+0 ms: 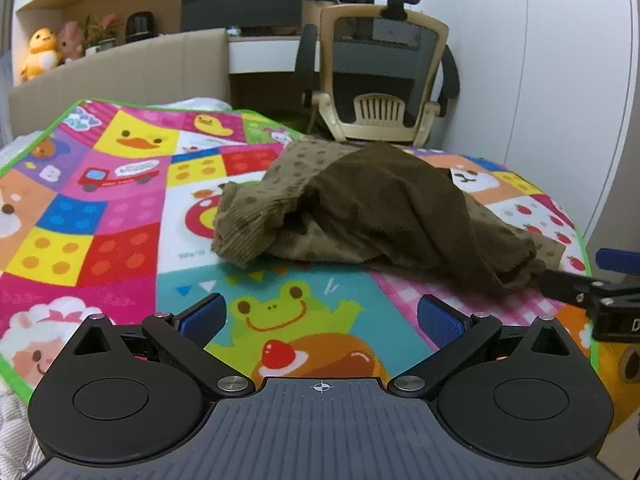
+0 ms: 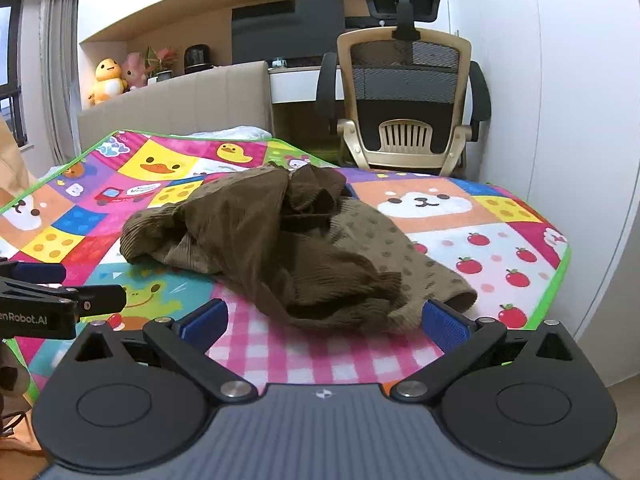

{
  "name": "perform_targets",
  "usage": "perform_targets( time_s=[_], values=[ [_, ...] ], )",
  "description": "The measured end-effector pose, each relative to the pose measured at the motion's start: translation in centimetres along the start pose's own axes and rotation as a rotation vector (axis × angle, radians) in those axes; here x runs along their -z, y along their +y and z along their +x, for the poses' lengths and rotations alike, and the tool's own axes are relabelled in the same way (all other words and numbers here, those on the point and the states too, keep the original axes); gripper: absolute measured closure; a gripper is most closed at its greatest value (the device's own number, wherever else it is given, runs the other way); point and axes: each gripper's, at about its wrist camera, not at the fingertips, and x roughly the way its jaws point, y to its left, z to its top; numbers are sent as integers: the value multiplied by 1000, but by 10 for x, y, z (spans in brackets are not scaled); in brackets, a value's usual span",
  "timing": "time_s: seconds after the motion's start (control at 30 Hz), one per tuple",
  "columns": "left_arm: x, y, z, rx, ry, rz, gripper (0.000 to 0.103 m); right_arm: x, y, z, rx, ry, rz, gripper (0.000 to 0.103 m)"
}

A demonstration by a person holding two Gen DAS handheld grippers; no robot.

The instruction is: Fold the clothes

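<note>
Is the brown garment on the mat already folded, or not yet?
Not folded. The brown garment lies crumpled in a heap on the mat, with uneven bunched layers.

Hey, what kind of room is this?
Most likely a bedroom that doubles as a study: a padded headboard behind the bed's cartoon mat, a desk chair at a desk with a monitor, and plush toys on a ledge.

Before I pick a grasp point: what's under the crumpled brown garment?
The brown garment lies heaped on the colourful play mat, covering its pink checked and white squares. Anything tucked inside the folds is hidden.
</note>
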Motion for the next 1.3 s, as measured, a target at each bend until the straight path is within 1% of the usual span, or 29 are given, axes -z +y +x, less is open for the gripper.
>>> perform_targets(
  time_s=[0.07,0.13,0.33,0.63,1.07,1.3],
  values=[
    [0,0,-1,0,-2,2,0,-1,2,-3,14,-17,-23,0],
    [0,-1,-2,0,-4,5,0,1,5,-3,3,-24,-20,0],
    [0,-2,-5,0,-9,12,0,3,1,1,-13,-18,8,0],
    [0,-4,-10,0,-18,22,0,4,5,0,-3,-20,-3,0],
    [1,-1,-4,6,16,6,0,5,4,4,-7,1,-3,0],
    [2,-1,-3,9,22,5,0,6,4,6,-12,13,-1,0]
  ],
)
